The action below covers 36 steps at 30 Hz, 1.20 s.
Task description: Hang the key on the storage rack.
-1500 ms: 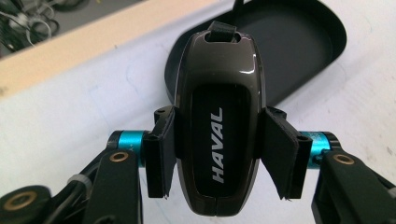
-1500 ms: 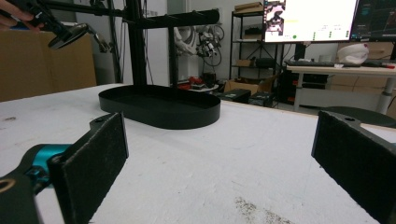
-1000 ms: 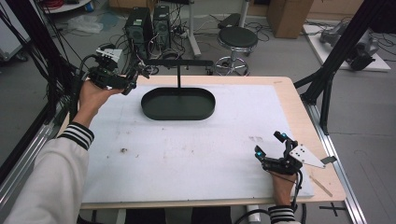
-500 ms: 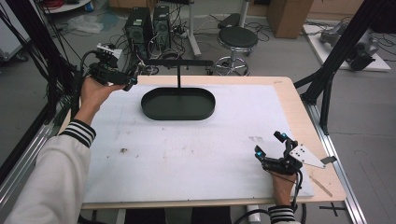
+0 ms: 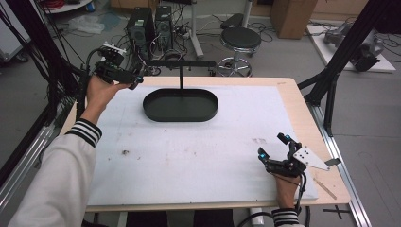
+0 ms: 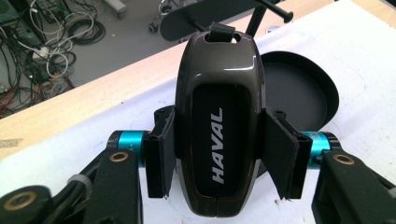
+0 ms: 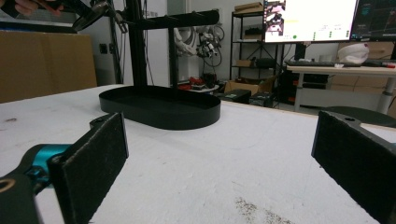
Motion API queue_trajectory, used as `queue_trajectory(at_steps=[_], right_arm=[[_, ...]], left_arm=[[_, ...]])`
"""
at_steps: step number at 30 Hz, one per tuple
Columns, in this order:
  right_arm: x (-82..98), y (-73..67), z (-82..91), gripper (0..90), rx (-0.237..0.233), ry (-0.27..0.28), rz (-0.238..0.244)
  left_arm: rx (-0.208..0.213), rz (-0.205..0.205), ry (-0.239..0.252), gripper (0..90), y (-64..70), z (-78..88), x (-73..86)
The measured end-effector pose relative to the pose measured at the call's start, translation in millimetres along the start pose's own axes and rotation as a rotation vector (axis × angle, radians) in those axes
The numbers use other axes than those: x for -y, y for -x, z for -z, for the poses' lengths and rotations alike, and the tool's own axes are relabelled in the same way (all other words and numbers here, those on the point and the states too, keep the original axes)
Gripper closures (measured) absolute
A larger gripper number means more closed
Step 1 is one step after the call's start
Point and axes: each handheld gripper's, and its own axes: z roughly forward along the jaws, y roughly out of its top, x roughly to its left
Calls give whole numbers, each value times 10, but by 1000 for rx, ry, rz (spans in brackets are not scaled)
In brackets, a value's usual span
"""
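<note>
My left gripper [image 6: 217,154] has its two padded fingers [image 6: 161,156] pressed against the sides of a glossy dark HAVAL car key fob [image 6: 218,126], so it is clamped firmly on that. The fob stands lengthwise between the pads, its strap-loop end pointing away from the fingers and its rounded end toward my hand. Past the fingertips, on the far right side, I see the black oval tray [image 6: 299,93] on the white table mat [image 6: 364,56], with the stand's upright post rising just beyond the fob's far end.

From the high view, my left gripper [image 5: 135,80] is lifted at the far left edge of the table, fingertips pointing toward the left end of the horizontal bar of the black T-shaped hanger stand [image 5: 180,64]. The oval tray [image 5: 180,105] that forms the stand's base lies below and to the right of those fingertips, apart from them. I cannot make out the fob itself from this height.

My right gripper [image 5: 274,150] sits low at the near right of the mat [image 5: 189,151], held by my hand [image 5: 286,187]. Its fingers [image 7: 91,161] stand wide apart with nothing between them, only bare mat [image 7: 219,177]. Well ahead of those fingertips I see the tray [image 7: 159,112] and the stand's post [image 7: 137,46] rising behind it.
</note>
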Motion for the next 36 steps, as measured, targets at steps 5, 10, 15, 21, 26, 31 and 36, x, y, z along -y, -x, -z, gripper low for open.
queue_trajectory(at_steps=[5,10,15,21,26,31,36], right_arm=[[-1,-1,1,27,0,-2,1],[0,2,0,27,1,1,1],[0,3,-1,27,0,4,3],[0,1,-1,27,0,3,3],[1,2,-1,27,1,4,1],[1,3,-1,27,0,5,2],[1,3,0,27,-1,6,2]], left_arm=[[11,7,11,489,1,7,-16],[9,-13,12,489,42,17,-78],[15,-20,19,489,92,13,-119],[5,-25,13,489,102,-3,-133],[-8,-32,17,489,122,-10,-189],[-12,-27,19,488,111,-45,-230],[-13,-33,18,489,130,-83,-239]])
